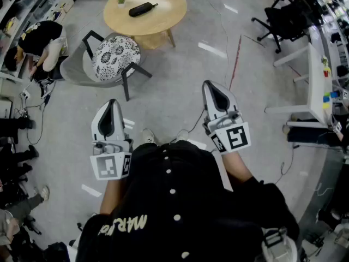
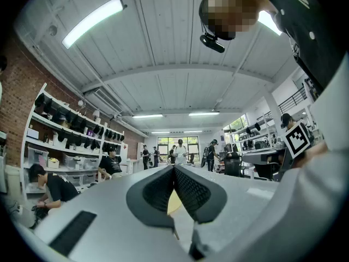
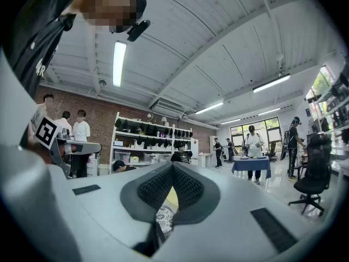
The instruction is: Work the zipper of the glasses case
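Nearest the camera is the person's black top [image 1: 180, 212], and both hands are held out level in front of it. The left gripper [image 1: 113, 102] has its jaws closed tip to tip. Its own view shows the dark ribbed pads [image 2: 188, 190] meeting at the front with nothing caught between them, only a sliver of yellowish table in the gap behind. The right gripper [image 1: 210, 84] is the same, with its jaws pressed together and empty. Through the small opening behind its pads [image 3: 185, 187] show a bit of patterned cushion and the table top. Below the grippers is bare grey floor [image 1: 174, 97]. Past that stands a grey chair [image 1: 90, 70] with a black-and-white cushion [image 1: 114, 56], just in front of a round wooden table [image 1: 163, 18]. The case [image 1: 143, 9] lies flat on that table, dark and long, beside a small plant [image 1: 121, 0] and well apart from both grippers. Its zipper is too small to make out, so I cannot tell whether it is open or closed. At the far left a person [image 1: 43, 40] crouches by the shelves. As I judge it, the task has not started, since neither tool is near the case and nothing has been touched. All of it is left to do: go to the table, open the jaws, steady the case with one gripper, catch the zipper pull with the other and run it along.
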The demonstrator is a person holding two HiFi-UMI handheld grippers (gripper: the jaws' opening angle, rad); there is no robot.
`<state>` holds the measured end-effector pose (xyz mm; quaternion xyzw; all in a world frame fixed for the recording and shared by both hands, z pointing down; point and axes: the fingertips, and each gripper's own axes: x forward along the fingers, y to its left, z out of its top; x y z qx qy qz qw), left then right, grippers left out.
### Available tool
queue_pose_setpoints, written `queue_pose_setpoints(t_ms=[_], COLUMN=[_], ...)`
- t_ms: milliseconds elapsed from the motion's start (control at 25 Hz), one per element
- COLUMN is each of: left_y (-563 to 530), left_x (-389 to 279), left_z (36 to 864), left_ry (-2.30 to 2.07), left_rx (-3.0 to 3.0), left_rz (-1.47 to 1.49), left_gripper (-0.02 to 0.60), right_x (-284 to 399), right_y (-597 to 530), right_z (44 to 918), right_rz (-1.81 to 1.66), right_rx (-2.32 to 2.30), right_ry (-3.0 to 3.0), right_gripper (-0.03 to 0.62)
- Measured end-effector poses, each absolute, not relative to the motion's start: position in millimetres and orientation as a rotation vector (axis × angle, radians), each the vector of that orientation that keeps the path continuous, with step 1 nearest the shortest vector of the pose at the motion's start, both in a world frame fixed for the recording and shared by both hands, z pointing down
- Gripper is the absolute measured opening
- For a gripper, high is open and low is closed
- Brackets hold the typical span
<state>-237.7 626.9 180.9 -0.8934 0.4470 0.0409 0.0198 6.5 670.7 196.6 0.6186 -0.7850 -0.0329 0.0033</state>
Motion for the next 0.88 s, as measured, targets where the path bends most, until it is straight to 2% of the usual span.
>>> queue_pose_setpoints(t_ms=[520, 600, 640, 680, 720, 800, 880], left_y=[611.1, 605.7, 602.0, 598.0, 594.0, 586.0, 576.4], left_x=[-235.4, -236.0, -237.7, -240.6, -244.1, -251.2, -258.3], left_z=[206.0, 210.3, 211.8, 212.7, 213.0, 212.5, 213.3], left_ry=[1.44, 1.434, 1.444, 1.462, 1.481, 1.504, 1.512], left_rx=[-2.773, -2.786, -2.786, -2.779, -2.769, -2.757, -2.765], left_rz=[0.03, 0.035, 0.037, 0.035, 0.033, 0.037, 0.041], left_gripper=[0.005, 0.016, 0.06, 0.141, 0.18, 0.224, 0.232], right_x=[26.4, 23.4, 22.5, 22.1, 21.9, 20.4, 17.3], right_y=[665.7, 660.6, 657.7, 655.3, 653.5, 649.6, 642.7], right_z=[195.7, 200.3, 202.1, 202.8, 202.8, 202.8, 203.9], right_rz=[-0.071, -0.057, -0.051, -0.055, -0.067, -0.077, -0.058], right_rx=[2.085, 2.064, 2.06, 2.066, 2.076, 2.094, 2.109], right_ry=[-2.489, -2.491, -2.484, -2.468, -2.449, -2.428, -2.429], right_gripper=[0.003, 0.049, 0.103, 0.143, 0.135, 0.174, 0.217])
